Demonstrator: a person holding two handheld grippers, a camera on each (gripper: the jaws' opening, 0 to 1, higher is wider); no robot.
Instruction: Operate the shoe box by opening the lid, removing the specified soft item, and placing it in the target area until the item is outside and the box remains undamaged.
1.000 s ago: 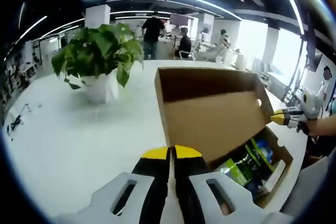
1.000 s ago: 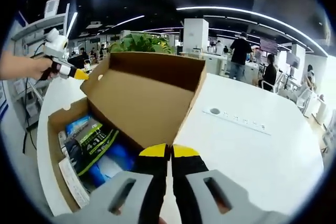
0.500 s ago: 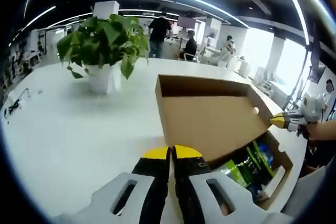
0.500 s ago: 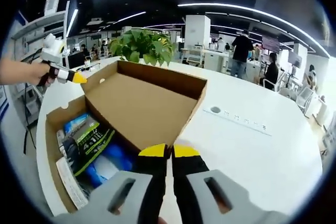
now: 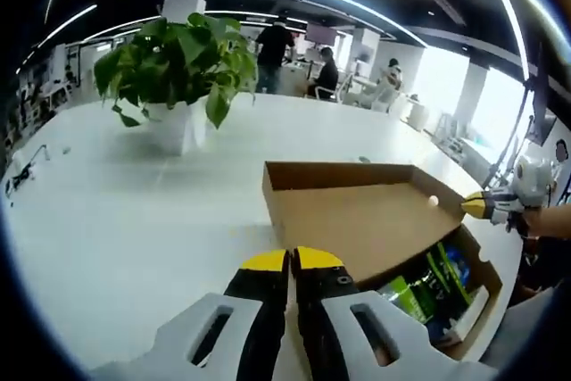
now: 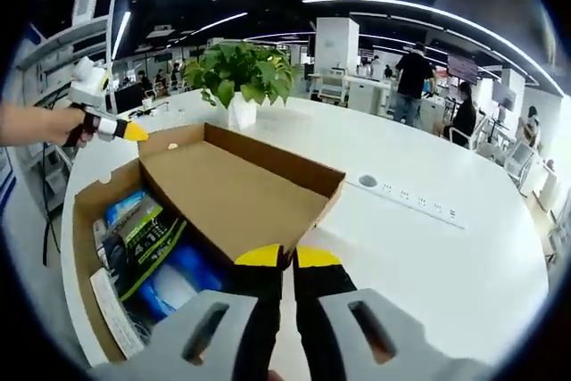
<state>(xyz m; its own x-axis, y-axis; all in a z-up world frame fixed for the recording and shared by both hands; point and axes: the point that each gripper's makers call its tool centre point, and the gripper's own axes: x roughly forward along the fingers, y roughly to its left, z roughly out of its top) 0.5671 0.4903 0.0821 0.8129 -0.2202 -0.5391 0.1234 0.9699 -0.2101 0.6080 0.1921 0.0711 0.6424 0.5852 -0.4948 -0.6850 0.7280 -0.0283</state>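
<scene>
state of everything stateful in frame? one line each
shoe box: open, contents exposed
lid: folded back, lying low over the table
left gripper: jaws shut at the lid edge
right gripper: jaws shut at the lid edge
packaged items: inside the box
potted plant: upright

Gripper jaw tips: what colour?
Yellow tips on black jaws; the right gripper shows it best, in the right gripper view.
</scene>
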